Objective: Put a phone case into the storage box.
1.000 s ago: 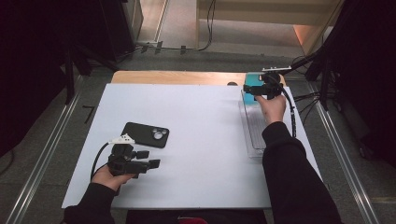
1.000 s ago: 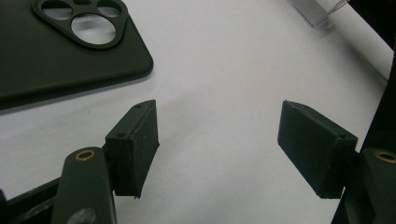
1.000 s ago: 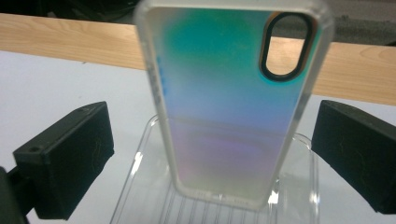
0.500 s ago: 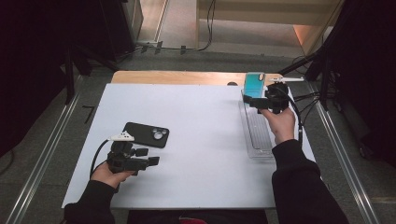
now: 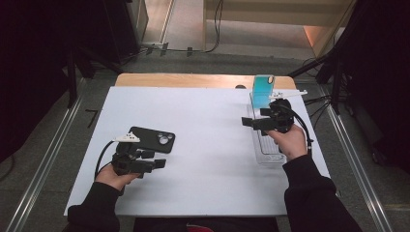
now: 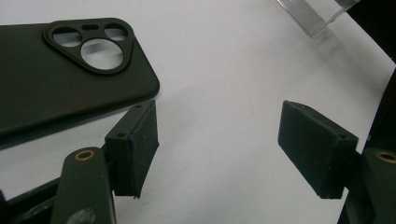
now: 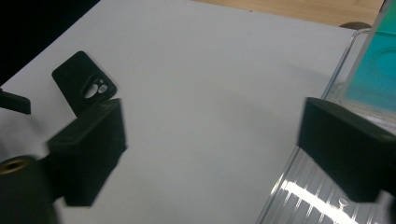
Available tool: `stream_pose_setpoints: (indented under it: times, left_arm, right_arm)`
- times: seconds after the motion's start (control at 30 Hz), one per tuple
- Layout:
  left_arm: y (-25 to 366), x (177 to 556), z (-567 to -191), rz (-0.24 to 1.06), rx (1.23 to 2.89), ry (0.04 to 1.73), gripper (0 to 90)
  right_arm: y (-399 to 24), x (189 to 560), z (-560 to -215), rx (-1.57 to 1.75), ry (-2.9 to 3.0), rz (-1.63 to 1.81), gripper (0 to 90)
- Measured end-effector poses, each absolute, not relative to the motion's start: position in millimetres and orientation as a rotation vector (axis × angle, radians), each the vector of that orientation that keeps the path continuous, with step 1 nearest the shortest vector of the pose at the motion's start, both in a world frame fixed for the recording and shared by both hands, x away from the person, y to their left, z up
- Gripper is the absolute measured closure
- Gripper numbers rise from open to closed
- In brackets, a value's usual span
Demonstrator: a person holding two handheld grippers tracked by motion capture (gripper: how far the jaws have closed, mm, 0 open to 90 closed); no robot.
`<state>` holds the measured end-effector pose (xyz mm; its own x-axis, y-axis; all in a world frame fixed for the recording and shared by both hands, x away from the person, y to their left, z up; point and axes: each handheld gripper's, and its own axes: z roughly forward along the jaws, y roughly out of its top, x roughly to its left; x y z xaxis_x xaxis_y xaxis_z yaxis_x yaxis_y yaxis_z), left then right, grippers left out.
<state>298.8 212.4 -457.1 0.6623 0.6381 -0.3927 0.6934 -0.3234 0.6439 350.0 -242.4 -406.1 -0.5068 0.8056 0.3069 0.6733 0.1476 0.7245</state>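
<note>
A black phone case (image 5: 152,139) lies flat on the white board, camera cutout up, also seen as the case (image 6: 60,79) and the case (image 7: 84,88). My left gripper (image 5: 159,163) rests just in front of it, open and empty; its jaws (image 6: 219,144) flank bare board beside the case's corner. A teal phone (image 5: 263,89) stands upright at the far end of a clear slotted rack (image 5: 266,150). My right gripper (image 5: 247,121) hovers at the rack's left side, nearer than the phone (image 7: 373,70). Its jaws (image 7: 212,149) have just been closing slightly, with nothing between them.
The white board (image 5: 208,121) covers most of a wooden table (image 5: 193,79), with bare white surface between the two hands. Cables trail from both grippers. Metal rails run along the floor on both sides, and dark stands sit at the back right.
My right hand has drawn back from the far end of the rack toward the near side and left, leaving the teal phone standing there. The left hand has stayed put.
</note>
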Motion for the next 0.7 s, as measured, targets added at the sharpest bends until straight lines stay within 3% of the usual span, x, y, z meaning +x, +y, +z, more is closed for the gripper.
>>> stream_pose_setpoints:
  times: [0.03, 0.53, 0.7]
  left_arm:
    - [212.2, 299.1, -457.0, -0.086, 2.045, 1.031, 28.9]
    - [210.0, 300.0, -456.8, -0.097, 2.042, 1.029, 28.9]
    - [209.9, 299.7, -457.0, -0.101, 2.046, 1.028, 29.0]
  right_arm:
    - [-241.5, 347.4, -405.7, 1.471, 2.254, 1.298, 12.0]
    - [-225.2, 318.7, -416.0, 1.317, 2.449, 1.327, 14.6]
    - [-221.1, 305.5, -422.6, 1.27, 2.489, 1.357, 19.2]
